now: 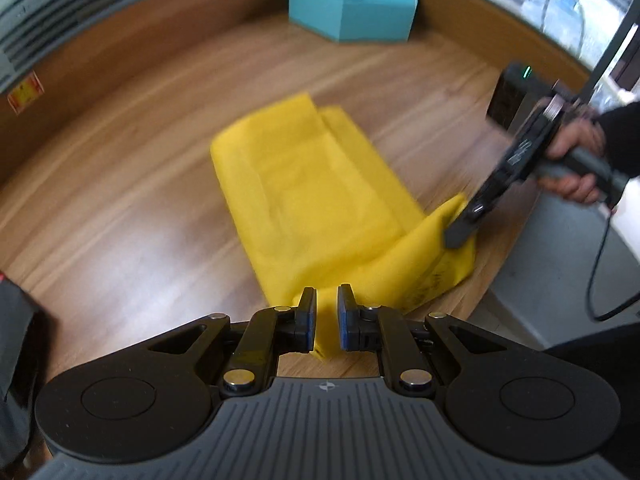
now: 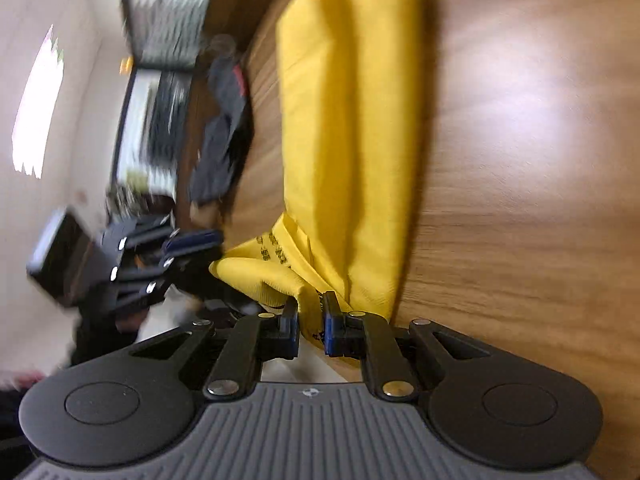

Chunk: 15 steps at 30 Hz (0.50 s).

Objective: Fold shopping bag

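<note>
A yellow shopping bag (image 1: 304,196) lies folded into a long strip on the wooden table (image 1: 120,200); its near end is raised off the wood. My left gripper (image 1: 327,300) is shut on a bunched fold at that near end, with yellow fabric between the blue pads. My right gripper (image 2: 311,304), turned on its side, is shut on the other near corner of the bag (image 2: 348,120), where black print shows. In the left wrist view the right gripper (image 1: 456,236) bites the corner at the table's right edge, held by a hand (image 1: 576,160). The left gripper (image 2: 208,248) appears blurred beside the bag's corner.
A teal hexagonal box (image 1: 352,4) stands at the table's far side. A black device with a green light (image 1: 516,92) sits at the right rim, and a cable (image 1: 600,264) hangs past the table edge. Dark cloth (image 1: 16,320) lies at the left.
</note>
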{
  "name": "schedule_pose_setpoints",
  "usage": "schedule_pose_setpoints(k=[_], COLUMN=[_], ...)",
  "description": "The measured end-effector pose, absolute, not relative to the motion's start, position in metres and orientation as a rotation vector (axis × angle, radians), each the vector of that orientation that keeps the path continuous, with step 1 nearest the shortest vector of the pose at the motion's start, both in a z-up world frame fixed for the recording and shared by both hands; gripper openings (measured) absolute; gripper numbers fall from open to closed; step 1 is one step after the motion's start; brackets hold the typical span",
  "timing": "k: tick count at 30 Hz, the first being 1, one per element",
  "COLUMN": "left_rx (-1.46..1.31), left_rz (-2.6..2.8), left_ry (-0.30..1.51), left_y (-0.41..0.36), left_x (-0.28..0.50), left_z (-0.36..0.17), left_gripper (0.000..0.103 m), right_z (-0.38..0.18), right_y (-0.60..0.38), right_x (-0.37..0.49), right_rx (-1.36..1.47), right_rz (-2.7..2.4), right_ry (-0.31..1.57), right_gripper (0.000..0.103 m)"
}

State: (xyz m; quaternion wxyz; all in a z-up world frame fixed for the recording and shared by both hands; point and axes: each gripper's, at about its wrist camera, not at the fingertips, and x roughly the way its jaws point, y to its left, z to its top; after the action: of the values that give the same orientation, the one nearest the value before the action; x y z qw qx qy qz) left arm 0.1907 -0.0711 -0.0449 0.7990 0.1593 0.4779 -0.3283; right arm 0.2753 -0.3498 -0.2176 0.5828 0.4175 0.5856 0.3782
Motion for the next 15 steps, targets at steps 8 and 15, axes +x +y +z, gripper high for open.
schedule_pose_setpoints(k=[8, 15], left_rx=[0.439, 0.319], left_rz=[-0.733, -0.682], left_ry=[1.071, 1.132], left_y=[-0.099, -0.104], left_x=[0.192, 0.214], left_z=[-0.073, -0.089], left_gripper=[0.017, 0.029], right_z=[-0.244, -0.236], right_y=[-0.353, -0.35], right_x=[0.271, 0.282], right_rx=[1.106, 1.008], right_rz=[0.757, 0.699], right_ry=[1.394, 1.453], right_gripper=[0.011, 0.013])
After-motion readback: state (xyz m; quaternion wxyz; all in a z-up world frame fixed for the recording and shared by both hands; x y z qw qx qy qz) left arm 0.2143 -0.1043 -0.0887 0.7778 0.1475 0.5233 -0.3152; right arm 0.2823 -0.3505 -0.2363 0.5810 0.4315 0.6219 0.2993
